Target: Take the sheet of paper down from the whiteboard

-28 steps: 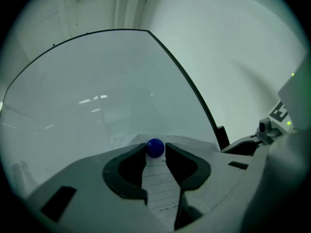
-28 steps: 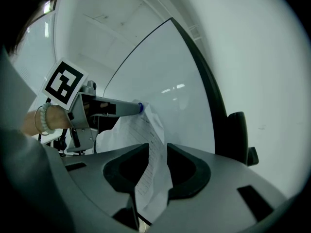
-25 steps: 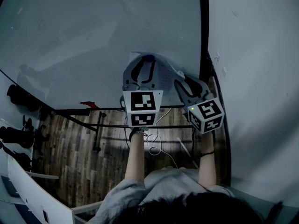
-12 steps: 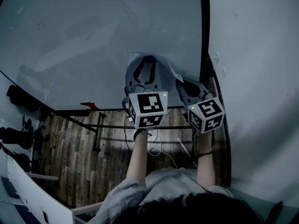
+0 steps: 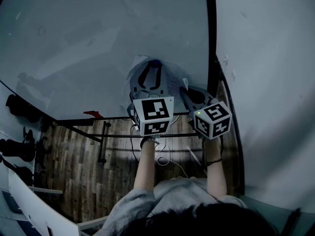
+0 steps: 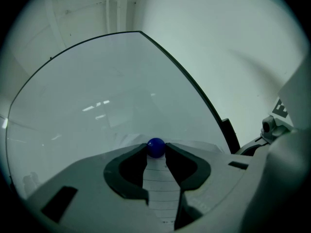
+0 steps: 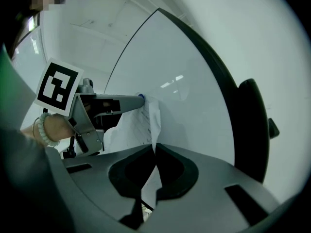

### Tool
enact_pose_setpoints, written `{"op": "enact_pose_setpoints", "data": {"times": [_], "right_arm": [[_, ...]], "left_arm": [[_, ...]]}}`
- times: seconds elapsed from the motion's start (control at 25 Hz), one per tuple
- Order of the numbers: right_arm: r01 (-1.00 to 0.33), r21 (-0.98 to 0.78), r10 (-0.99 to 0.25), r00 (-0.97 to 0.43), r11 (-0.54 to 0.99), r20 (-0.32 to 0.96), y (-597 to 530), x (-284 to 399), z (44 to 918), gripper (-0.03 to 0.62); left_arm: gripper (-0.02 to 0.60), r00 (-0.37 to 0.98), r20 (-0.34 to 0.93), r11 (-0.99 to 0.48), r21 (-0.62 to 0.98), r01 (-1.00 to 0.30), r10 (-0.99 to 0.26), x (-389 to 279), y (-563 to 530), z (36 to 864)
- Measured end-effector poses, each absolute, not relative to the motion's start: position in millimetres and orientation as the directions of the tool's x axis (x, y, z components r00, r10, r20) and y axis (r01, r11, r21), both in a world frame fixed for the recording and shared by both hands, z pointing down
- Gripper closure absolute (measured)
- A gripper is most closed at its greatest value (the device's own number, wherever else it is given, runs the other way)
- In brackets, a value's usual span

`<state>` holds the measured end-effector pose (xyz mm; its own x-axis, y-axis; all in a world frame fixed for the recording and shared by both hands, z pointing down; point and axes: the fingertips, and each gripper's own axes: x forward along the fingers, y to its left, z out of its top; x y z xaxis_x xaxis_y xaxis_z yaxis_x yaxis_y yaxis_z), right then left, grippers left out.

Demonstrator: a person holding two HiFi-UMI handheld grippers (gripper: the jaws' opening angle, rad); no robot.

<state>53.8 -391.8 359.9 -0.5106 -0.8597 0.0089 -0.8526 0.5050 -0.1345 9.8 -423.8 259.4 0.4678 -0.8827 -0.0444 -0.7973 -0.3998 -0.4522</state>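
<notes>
— White sheet of paper (image 7: 146, 124): where is it found?

— It is hung on the whiteboard (image 5: 98, 43), close beside the board's dark right frame. It is pinned by a blue magnet (image 6: 155, 147) set at the sheet's twelve o'clock edge.

— How are the fingers set?

— The left gripper (image 6: 156, 150) is clenched on the magnet, with one fingertip pressed to each side of the ball. The right gripper (image 7: 154, 148) has just been drawn shut, and the sheet's right edge is pinched between its fingers. In the head view that grip is seen at about four o'clock from the magnet. The pinched edge is creased and lifted off the board.
</notes>
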Motion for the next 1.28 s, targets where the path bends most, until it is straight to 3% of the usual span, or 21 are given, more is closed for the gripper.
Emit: {"op": "enact_pose_setpoints", "data": {"times": [1.28], "right_arm": [[-0.841, -0.287, -0.861, -0.500, 0.459, 0.087, -386, 61, 403, 0.594]], "left_arm": [[0.477, 0.479, -0.023, -0.424, -0.426, -0.799, -0.878, 8, -421, 262]]}}
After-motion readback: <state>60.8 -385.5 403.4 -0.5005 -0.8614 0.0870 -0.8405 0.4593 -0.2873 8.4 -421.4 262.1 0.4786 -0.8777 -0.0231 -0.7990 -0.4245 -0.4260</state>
